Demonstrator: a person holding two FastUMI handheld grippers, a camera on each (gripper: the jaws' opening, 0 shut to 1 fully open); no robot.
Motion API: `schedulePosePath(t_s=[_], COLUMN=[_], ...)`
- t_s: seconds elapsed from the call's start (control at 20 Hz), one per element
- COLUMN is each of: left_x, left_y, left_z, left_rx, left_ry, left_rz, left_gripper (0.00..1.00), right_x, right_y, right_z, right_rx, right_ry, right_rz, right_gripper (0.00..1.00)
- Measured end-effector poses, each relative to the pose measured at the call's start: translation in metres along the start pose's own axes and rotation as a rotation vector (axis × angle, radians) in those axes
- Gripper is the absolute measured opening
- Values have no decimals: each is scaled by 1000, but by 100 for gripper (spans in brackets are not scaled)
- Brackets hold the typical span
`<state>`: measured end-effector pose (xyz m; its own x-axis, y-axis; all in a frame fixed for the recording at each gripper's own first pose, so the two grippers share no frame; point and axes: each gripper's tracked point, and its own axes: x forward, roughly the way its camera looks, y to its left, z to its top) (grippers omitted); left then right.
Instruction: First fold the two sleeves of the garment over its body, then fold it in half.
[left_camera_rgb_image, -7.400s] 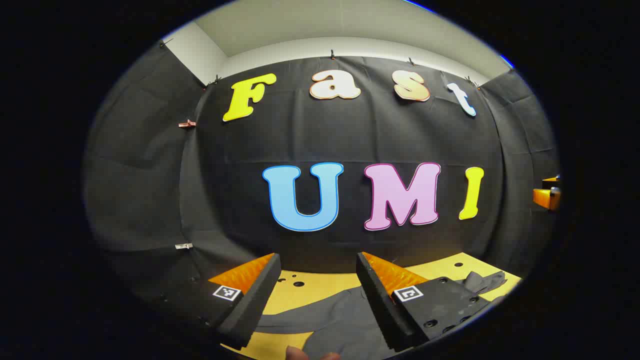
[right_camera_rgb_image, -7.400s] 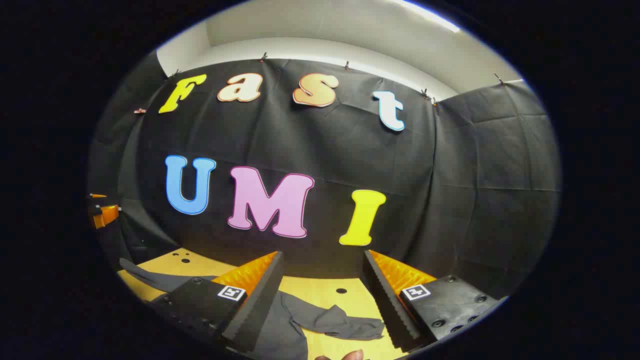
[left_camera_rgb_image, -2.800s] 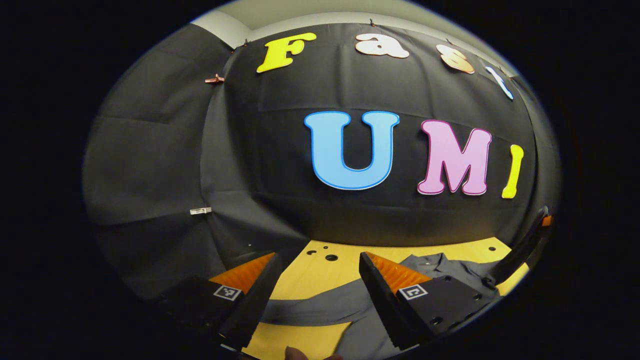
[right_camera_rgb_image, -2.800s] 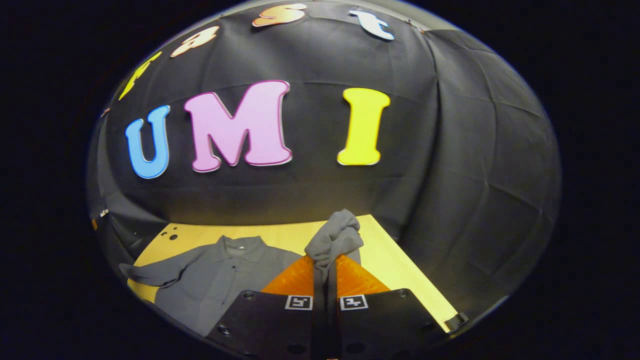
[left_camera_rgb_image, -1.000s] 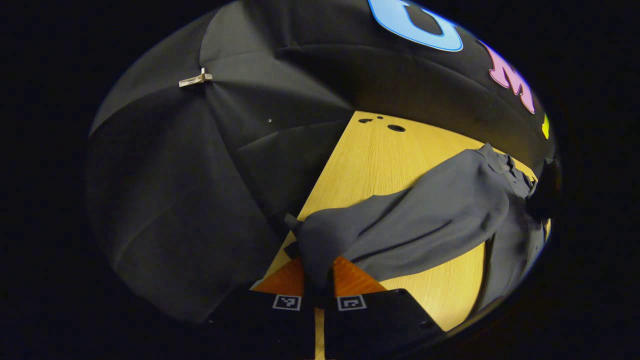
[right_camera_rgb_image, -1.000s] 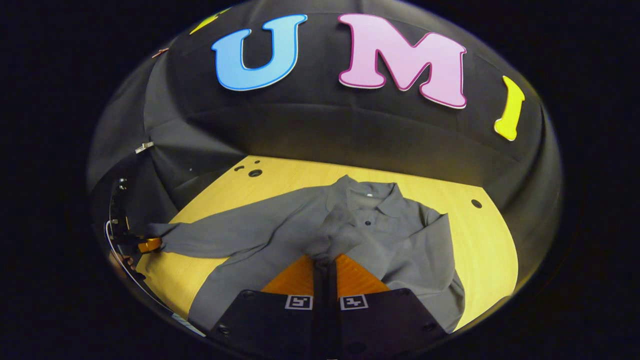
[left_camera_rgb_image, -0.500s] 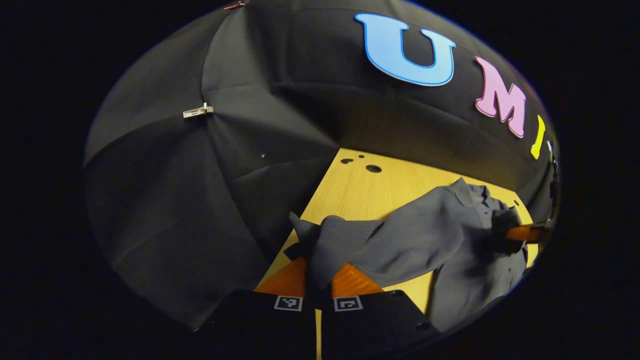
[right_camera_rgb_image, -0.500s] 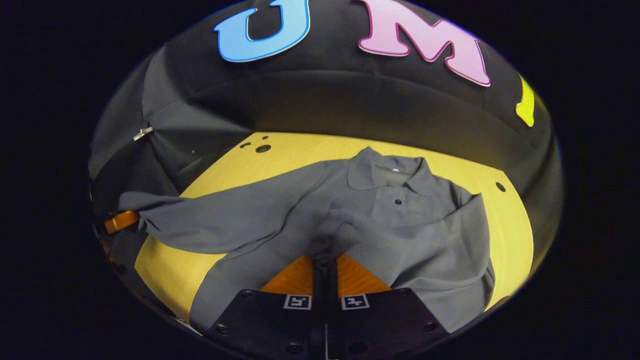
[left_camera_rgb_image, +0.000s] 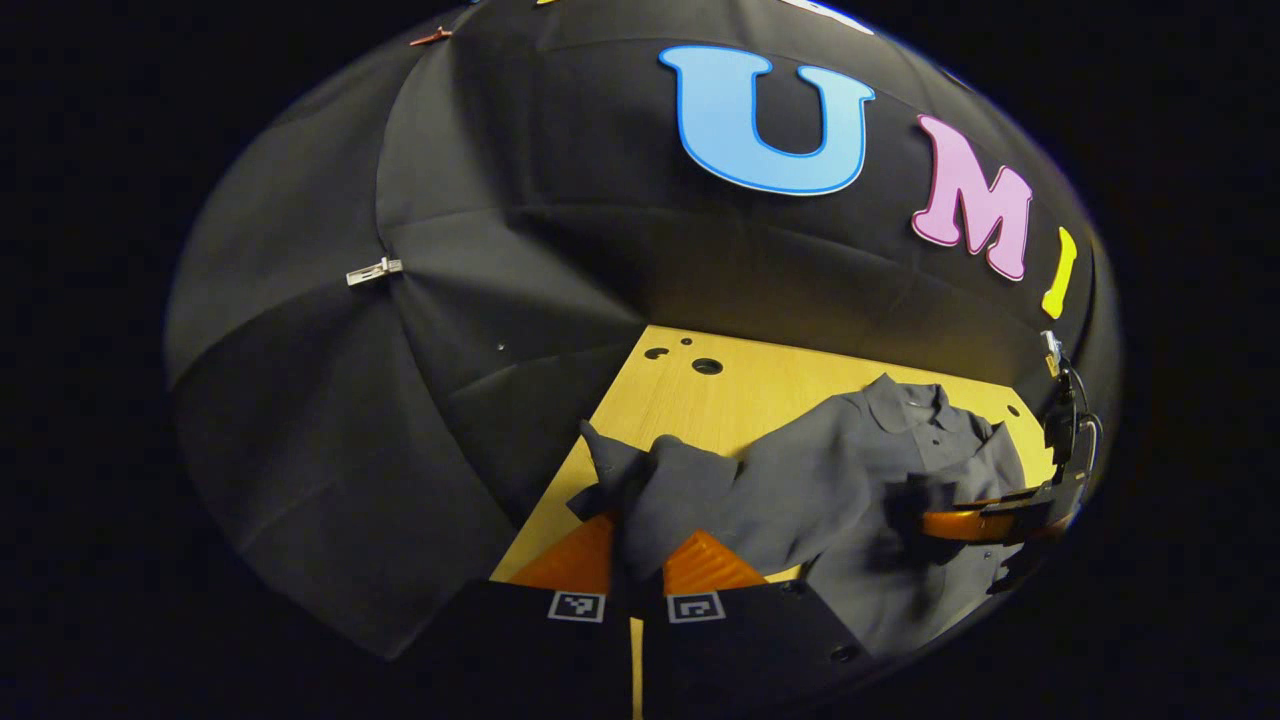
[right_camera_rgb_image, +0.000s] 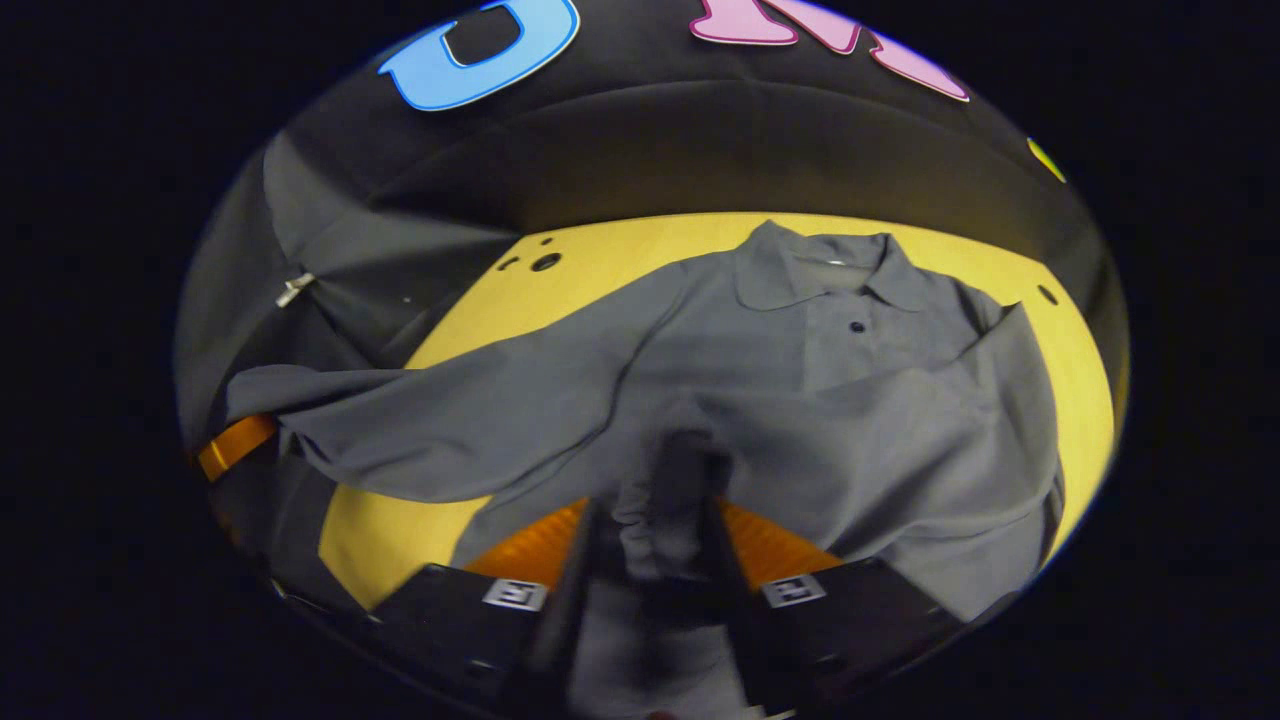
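Grey long-sleeved polo shirt (right_camera_rgb_image: 860, 400) lying face up on the yellow wooden bench (right_camera_rgb_image: 620, 265), collar (right_camera_rgb_image: 820, 265) toward the booth wall. Relative to the collar, 1 sleeve (right_camera_rgb_image: 930, 440) already lies diagonally across the chest, its cuff (right_camera_rgb_image: 665, 500) low on the body. The right hand-held gripper (right_camera_rgb_image: 650, 540) has its jaws parted with that cuff slack between them, so it appears released; the blur leaves it uncertain whether either finger touches the cloth. The other sleeve (left_camera_rgb_image: 760, 490) stretches away from the collar toward the bench's side edge, raised off the surface, its cuff end (left_camera_rgb_image: 635, 490) clenched between the closed fingers of the left hand-held gripper (left_camera_rgb_image: 637, 575).

Step in hand, as judged: folding the second sleeve over the body. To do it well, carry the cuff in a low arc toward the placket button (right_camera_rgb_image: 857, 327) below the collar, keeping the sleeve taut enough to crease at the shoulder seam, and lay it flat over the first sleeve before opening. The right hand-held gripper should lift straight clear so it does not drag the laid cuff. The half fold is not yet begun.
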<state>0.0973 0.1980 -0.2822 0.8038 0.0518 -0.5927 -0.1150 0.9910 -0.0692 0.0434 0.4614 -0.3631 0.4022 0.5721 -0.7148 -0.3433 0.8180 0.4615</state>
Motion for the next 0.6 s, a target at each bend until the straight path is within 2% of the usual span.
schedulePosePath(t_s=[0.05,0.1,0.15,0.3,0.6], left_x=[-1,-3,-3,-7,-15], left_y=[-9,-17,-26,-54,-126], left_z=[4,10,14,29,49], left_rx=[-2,2,9,33,85], left_ry=[-4,-10,-17,-32,-43], left_rz=[-11,-22,-32,-73,-185], left_gripper=[8,8,8,8,8], right_x=[-7,-14,-23,-48,-98], right_y=[11,14,16,1,-61], right_z=[-1,-5,-5,-12,-25], right_rx=[-3,-17,-31,-26,36], right_ry=[6,5,-1,-20,-62], right_rz=[55,83,103,112,25], right_gripper=[77,87,83,83,83])
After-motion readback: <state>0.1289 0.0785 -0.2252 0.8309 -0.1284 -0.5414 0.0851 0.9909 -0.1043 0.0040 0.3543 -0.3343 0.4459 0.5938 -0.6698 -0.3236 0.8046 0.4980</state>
